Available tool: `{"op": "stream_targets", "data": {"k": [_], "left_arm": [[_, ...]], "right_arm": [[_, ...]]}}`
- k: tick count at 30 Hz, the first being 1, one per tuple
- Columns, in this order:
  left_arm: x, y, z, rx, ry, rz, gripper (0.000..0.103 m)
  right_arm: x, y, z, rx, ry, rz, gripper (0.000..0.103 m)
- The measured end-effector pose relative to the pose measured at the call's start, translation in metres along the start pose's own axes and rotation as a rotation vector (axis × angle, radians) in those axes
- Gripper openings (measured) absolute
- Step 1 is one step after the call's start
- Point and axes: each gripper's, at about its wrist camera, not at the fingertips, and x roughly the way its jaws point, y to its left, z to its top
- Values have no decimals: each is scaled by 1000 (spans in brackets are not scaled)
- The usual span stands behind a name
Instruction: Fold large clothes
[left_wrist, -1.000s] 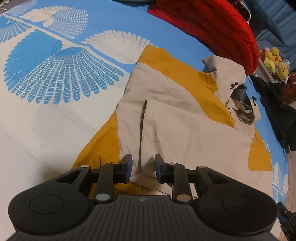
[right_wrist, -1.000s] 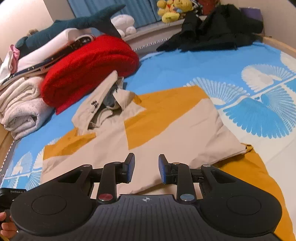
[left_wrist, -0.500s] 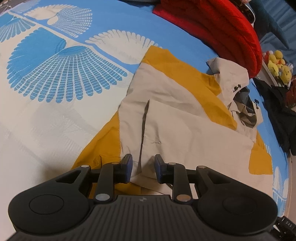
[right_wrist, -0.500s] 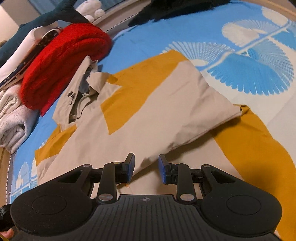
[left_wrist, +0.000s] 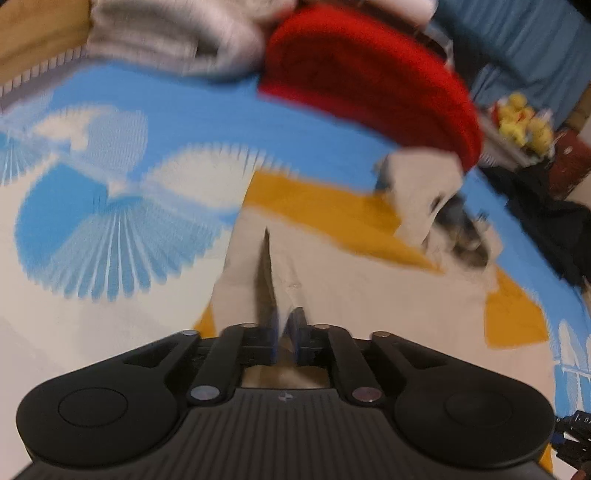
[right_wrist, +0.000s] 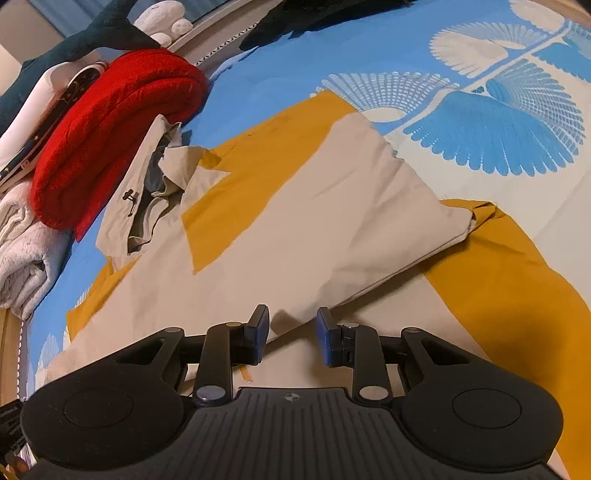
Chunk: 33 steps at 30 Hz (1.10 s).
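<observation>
Beige-and-mustard jacket (right_wrist: 332, 236) lies on the bed (right_wrist: 369, 44), one side folded in. My left hand-held gripper (left_wrist: 285, 332) is clenched on its hem; my right hand-held gripper (right_wrist: 291, 332) hangs released above it. Most folding remains.

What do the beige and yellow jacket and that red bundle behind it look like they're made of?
The jacket looks like thin woven cloth, cotton or a light synthetic, with a matte finish: it lies flat, holds sharp creases and shows no sheen. The red bundle looks like fuzzy fleece or knit: its surface is napped and its folds are thick and rounded. The exact fibre of either cannot be told.
</observation>
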Motion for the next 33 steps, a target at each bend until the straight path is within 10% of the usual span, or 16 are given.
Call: {"op": "stream_targets", "data": {"k": [12, 17, 25, 33], "left_arm": [[3, 3, -4, -32, 31, -33, 12], [2, -3, -3, -17, 24, -58, 12], [11, -8, -6, 8, 56, -68, 12], [30, 0, -11, 12, 125, 57, 13]], "right_arm": [[14, -34, 13, 178, 19, -9, 29], [15, -50, 15, 276, -11, 29, 1], [15, -54, 13, 329, 12, -49, 12], [-14, 1, 2, 36, -104, -89, 13]]}}
